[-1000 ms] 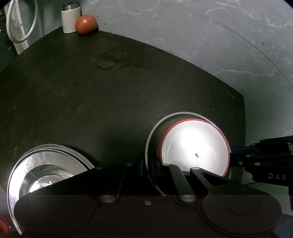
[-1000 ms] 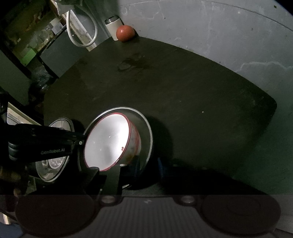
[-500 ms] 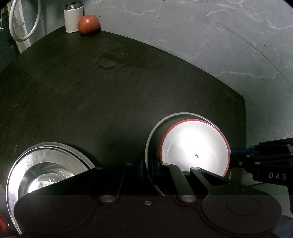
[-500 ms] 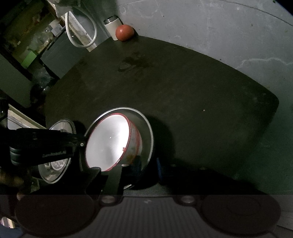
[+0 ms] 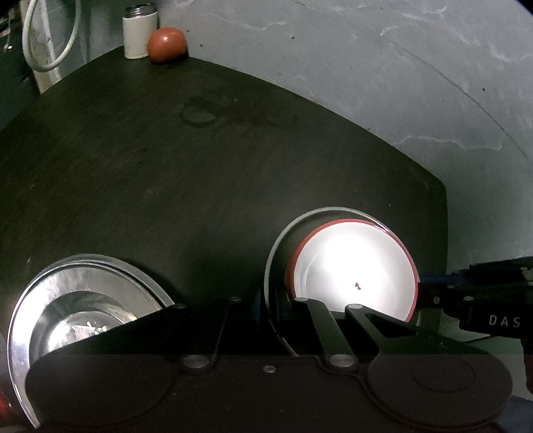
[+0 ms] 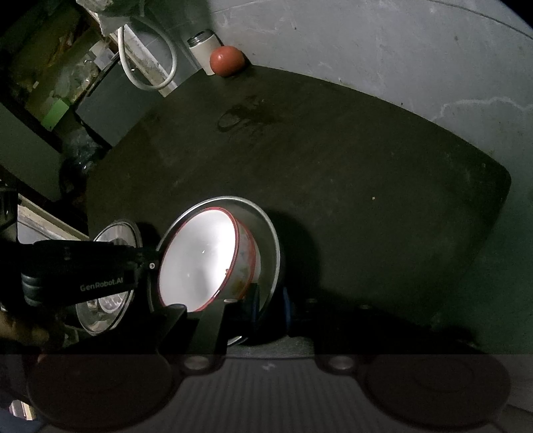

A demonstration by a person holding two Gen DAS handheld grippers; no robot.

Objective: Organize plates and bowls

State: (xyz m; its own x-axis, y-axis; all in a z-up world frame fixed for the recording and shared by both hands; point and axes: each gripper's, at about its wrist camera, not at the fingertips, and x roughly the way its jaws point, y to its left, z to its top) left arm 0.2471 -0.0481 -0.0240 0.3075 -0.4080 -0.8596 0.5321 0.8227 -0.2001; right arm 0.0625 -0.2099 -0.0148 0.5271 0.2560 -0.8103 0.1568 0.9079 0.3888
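Note:
A white bowl with a red rim (image 5: pixel 353 266) sits in a steel plate (image 5: pixel 276 246) near the table's right front. Both grippers hold this plate by its rim from opposite sides. My left gripper (image 5: pixel 266 306) closes on its near edge in the left wrist view. My right gripper (image 6: pixel 269 303) closes on the plate's (image 6: pixel 266 226) edge in the right wrist view, with the bowl (image 6: pixel 200 259) tilted inside. A second steel plate holding a steel bowl (image 5: pixel 76 309) lies at the left, also in the right wrist view (image 6: pixel 110 299).
The dark wooden table (image 5: pixel 200 173) stands against a grey wall. A white tin (image 5: pixel 139 31) and a red tomato (image 5: pixel 166 44) sit at its far corner. A white hose (image 6: pixel 146 60) and cluttered shelves lie beyond the table's left side.
The plate with the red-rimmed bowl stays gripped by both grippers. The views have shifted slightly, the far tin and tomato drifting right; the plate looks a little more tilted in the right wrist view.

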